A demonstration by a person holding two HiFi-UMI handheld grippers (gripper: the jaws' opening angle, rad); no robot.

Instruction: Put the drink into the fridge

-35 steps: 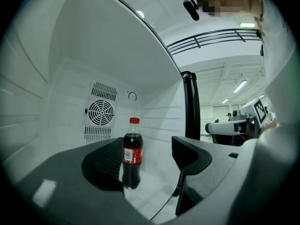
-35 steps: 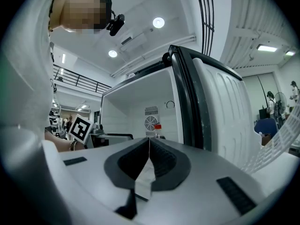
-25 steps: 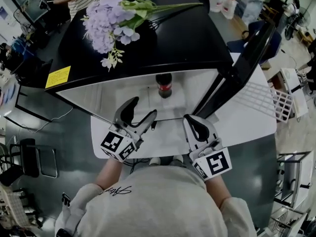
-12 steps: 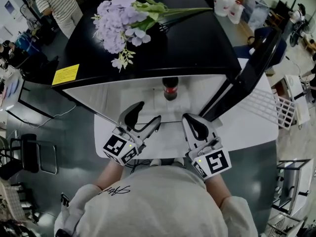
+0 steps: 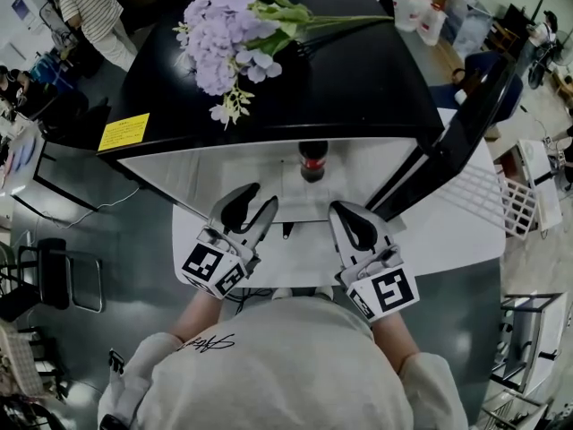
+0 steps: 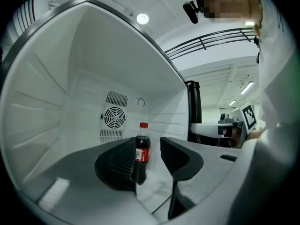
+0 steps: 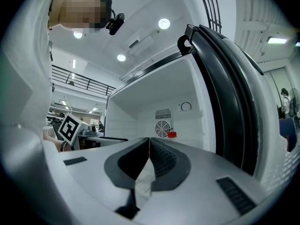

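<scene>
The dark cola bottle with a red cap and red label (image 5: 312, 161) stands upright on the white floor of the small black-topped fridge (image 5: 340, 88), near the middle and well in from its open front. The fridge's black-edged door (image 5: 467, 119) hangs open at the right. A bunch of pale purple artificial flowers (image 5: 222, 38) lies on the fridge's top, toward the far left.

Both of the person's forearms reach forward from the grey sweatshirt, side by side. They hold the grippers at the near edge of the opening, pointed into the fridge.

The left gripper (image 5: 253, 209) has its jaws apart and closing. Nothing is clamped between them. In its own view the bottle (image 6: 142, 149) shows through the gap, standing farther in and untouched.

The right gripper (image 5: 345, 213) sits just to the right, its jaws together at the tips and empty.
</scene>
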